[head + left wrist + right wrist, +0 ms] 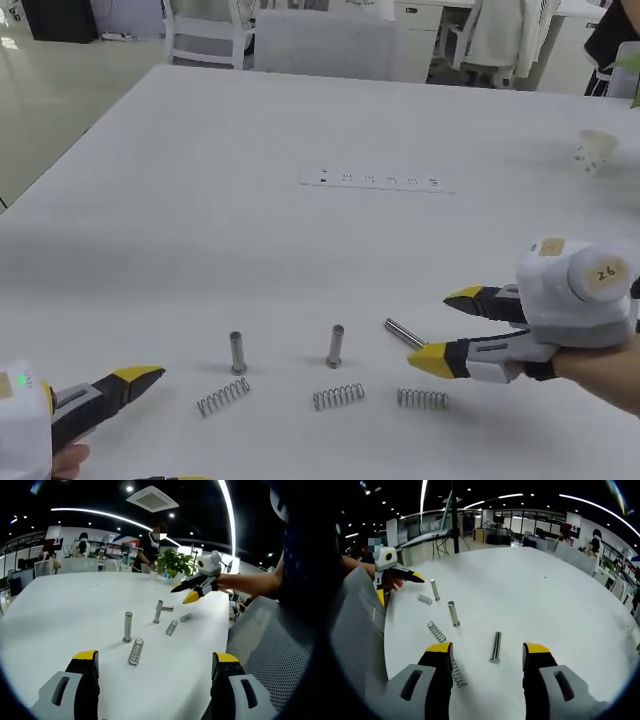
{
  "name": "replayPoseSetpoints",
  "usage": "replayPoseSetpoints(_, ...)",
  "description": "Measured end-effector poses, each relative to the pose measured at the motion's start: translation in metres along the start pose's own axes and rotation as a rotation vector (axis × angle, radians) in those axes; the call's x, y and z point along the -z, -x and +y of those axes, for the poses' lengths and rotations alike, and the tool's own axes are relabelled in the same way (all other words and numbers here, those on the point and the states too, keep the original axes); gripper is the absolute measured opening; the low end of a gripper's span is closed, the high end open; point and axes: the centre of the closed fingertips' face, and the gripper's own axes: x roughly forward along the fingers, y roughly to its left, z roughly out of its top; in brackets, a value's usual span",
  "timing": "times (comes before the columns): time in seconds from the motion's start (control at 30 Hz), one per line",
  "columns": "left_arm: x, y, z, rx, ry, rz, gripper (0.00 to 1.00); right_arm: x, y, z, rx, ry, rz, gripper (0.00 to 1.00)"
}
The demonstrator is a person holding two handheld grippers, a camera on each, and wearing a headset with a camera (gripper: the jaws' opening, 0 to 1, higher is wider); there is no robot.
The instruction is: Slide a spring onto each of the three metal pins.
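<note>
Likely step — standing up the toppled pin (495, 646), lower centre of the frame: the right claw (444, 328), wide and empty, must straddle and close on it; the left claw (155, 656) is likewise wide.

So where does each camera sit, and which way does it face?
Head view: on the headset, looking down at the table; left gripper, right gripper, a forearm show.
Left gripper view: on the left gripper, facing the right gripper across the table; own open jaws.
Right gripper view: on the right gripper, facing the lying pin; own open jaws.
All share that pin.
</note>
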Motion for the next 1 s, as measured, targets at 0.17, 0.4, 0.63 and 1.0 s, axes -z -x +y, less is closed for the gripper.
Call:
replayPoseSetpoints(0.17, 0.0, 0.001, 0.0, -0.001, 0.001, 0.001, 0.91, -0.002, -0.008, -0.002, 0.002, -0.014, 0.017, 0.52)
replayPoseSetpoints(0.4, 0.002, 0.0, -0.002, 0.002, 0.002, 0.003, 0.91, -0.001, -0.02, -0.006, 0.016, -0.02, 0.046, 0.47)
replayPoseSetpoints(0.63, 0.004, 0.001, -0.001, 0.0, 0.002, 0.004, 0.9, 0.0, -0.033, -0.006, 0.028, -0.042, 0.068, 0.41)
replayPoseSetpoints(1.0, 0.006, 0.001, -0.001, 0.0, 0.004, 0.006, 0.9, 0.003, -0.044, -0.01, 0.045, -0.041, 0.117, 0.28)
